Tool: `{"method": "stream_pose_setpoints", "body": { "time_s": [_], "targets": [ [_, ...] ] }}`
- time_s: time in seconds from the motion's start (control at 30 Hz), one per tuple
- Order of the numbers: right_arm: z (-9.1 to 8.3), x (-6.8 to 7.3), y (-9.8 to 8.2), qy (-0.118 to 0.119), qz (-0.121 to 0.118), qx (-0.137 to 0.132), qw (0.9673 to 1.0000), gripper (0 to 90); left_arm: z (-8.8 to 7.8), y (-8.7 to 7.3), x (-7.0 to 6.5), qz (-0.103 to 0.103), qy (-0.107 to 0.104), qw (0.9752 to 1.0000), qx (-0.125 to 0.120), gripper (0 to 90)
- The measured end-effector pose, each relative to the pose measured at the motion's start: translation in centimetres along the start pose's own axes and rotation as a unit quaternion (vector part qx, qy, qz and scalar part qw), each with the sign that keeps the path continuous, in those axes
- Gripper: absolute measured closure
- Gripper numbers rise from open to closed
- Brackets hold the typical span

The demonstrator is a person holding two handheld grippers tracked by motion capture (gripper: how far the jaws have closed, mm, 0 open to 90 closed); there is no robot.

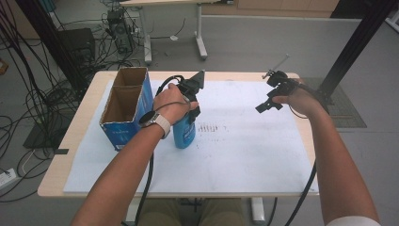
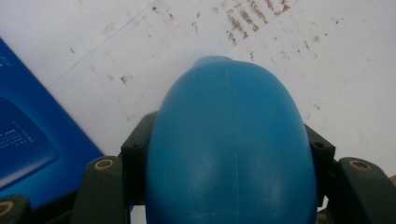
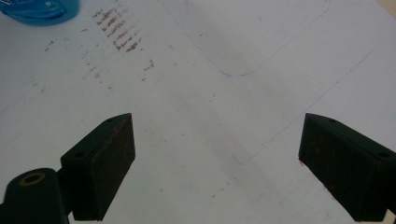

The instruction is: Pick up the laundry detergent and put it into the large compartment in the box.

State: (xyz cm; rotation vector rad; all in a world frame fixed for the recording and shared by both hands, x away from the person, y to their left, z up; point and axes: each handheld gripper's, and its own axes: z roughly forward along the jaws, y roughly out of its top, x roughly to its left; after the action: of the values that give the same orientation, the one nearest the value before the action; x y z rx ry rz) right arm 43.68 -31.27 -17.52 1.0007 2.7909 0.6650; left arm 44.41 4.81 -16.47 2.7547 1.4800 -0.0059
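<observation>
Left gripper [image 1: 190,106]: we have jaws clamped on blue bottle [image 1: 184,132], pads pressing both flanks near top, as left gripper view shows. Bottle [image 2: 231,149] upright, base on white mat [image 1: 235,155]; top grip likely chosen so we can lift straight up. Open-topped blue carton [image 1: 126,106] just beside bottle at 9 o'clock, probably where we put it. Right gripper [image 1: 268,104] at 3 o'clock, well apart, jaws spread wide, nothing between them; hovers over bare mat, clear of our working side. Brown smudges [image 1: 211,127] on mat between the two.
</observation>
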Motion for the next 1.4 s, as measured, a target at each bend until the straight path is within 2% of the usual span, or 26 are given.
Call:
{"method": "stream_pose_setpoints", "body": {
  "time_s": [0.73, 0.97, 1.07, 1.4],
  "targets": [
    [-0.35, 0.13, -0.05, -0.005, 0.002, -0.001, 1.0000, 10.8, 0.04, -0.14, -0.12, 0.004, 0.001, 1.0000, -0.004, 38.9],
    [-0.34, 0.15, -0.07, -0.005, 0.001, -0.001, 1.0000, 10.8, 0.02, -0.09, -0.05, 0.013, 0.001, 0.9999, -0.003, 38.8],
    [-0.37, 0.16, -0.04, -0.006, 0.002, 0.001, 1.0000, 10.8, 0.06, -0.16, -0.04, 0.006, 0.000, 1.0000, -0.006, 38.9],
    [-0.56, 0.18, -0.12, -0.008, 0.005, 0.001, 1.0000, 10.8, 0.07, -0.12, 0.04, 0.006, -0.001, 1.0000, -0.006, 39.0]
  ]
}}
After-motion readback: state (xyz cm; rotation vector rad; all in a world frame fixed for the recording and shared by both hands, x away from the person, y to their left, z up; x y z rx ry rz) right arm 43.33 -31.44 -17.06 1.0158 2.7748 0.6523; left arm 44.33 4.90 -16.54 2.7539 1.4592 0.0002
